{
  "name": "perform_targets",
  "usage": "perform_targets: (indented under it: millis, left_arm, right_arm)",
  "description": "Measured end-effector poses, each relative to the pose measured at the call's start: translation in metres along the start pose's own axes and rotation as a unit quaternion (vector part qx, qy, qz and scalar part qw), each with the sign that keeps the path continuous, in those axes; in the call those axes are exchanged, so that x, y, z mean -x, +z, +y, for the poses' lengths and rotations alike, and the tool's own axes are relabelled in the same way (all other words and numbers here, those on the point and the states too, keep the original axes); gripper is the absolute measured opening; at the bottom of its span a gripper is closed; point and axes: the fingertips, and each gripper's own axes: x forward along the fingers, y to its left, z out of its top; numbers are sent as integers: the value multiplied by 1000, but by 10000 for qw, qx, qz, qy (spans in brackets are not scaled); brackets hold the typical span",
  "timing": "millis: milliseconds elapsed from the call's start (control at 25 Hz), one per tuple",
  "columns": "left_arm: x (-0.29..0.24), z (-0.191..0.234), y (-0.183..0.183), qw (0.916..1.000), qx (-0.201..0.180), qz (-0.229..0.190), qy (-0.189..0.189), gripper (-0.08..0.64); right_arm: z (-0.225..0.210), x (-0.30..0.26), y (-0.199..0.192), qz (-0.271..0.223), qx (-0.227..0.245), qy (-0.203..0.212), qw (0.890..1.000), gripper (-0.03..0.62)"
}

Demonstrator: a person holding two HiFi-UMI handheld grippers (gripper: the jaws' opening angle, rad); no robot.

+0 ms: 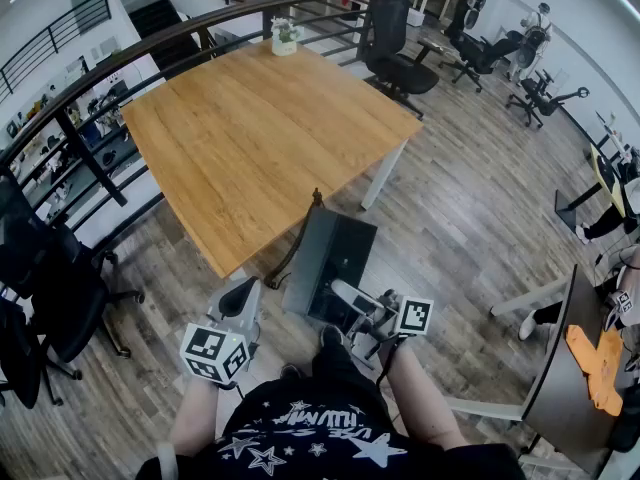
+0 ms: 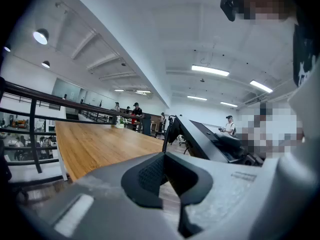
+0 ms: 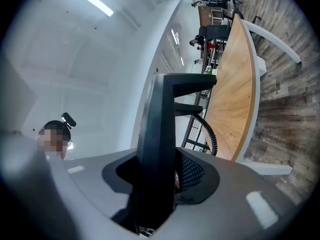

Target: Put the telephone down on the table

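Right gripper (image 1: 352,304) is clamped on the black telephone (image 1: 338,253), and the left gripper (image 1: 240,300) has its jaws apart, holding nothing. The table (image 1: 250,138) is just ahead, with a small plant (image 1: 285,36) at its far edge and an office chair (image 1: 395,46) beyond.

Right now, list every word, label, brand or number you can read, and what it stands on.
Nothing legible.
White lettering on the person's black star-printed shirt: upside down, too warped to read.
Marker cubes: square patterns only, no letters.
Black flat telephone: no print visible.
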Motion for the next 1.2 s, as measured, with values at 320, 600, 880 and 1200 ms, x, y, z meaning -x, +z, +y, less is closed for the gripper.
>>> perform_targets:
  millis: [320, 600, 880, 1200]
  left_arm:
    - [13, 1, -5, 9999, 60, -36, -84, 2]
    - [15, 1, -11, 9999, 75, -5, -86, 2]
    - [13, 11, -11, 9998, -8, 172, -123, 2]
    - [-19, 41, 8, 9990, -68, 217, 388, 2]
  right_arm:
    - [3, -4, -21, 88, -4, 15, 10000, 176]
    - [4, -6, -29, 210, 7, 25, 9998, 176]
    - [-8, -12, -21, 312, 103, -265, 9991, 178]
    - [-23, -15, 32, 1, -3, -310, 9995, 178]
